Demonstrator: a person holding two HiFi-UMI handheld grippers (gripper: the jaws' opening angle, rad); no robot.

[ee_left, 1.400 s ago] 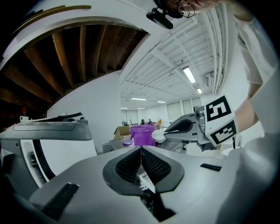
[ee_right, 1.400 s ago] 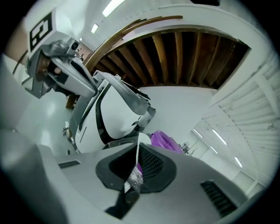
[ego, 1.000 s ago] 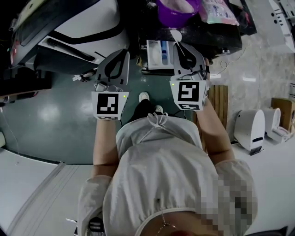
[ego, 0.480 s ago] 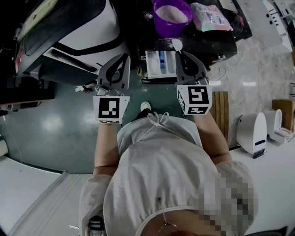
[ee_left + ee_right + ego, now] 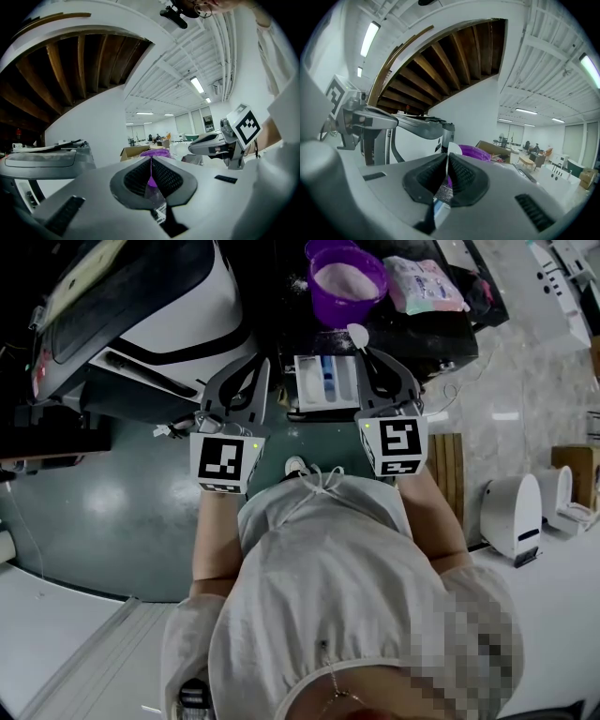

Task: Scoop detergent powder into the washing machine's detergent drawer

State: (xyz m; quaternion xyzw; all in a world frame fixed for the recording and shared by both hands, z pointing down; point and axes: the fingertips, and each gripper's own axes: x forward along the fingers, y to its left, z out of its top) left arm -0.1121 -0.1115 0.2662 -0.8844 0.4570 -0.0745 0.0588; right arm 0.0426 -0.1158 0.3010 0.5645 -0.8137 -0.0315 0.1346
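Scoop in right jaws, tub ahead, drawer beside.
Head view: my right gripper point(image 5: 367, 352) pinches the white scoop point(image 5: 357, 333), long axis aimed at the purple tub point(image 5: 347, 282); the detergent drawer point(image 5: 323, 381) is just left of it. Left gripper view: my left gripper point(image 5: 151, 164) is pressed together, empty. Right gripper view: jaws clamp the scoop handle, tub dead ahead.

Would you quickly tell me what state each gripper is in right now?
Left gripper: closed, empty.
Right gripper: closed on the white scoop.
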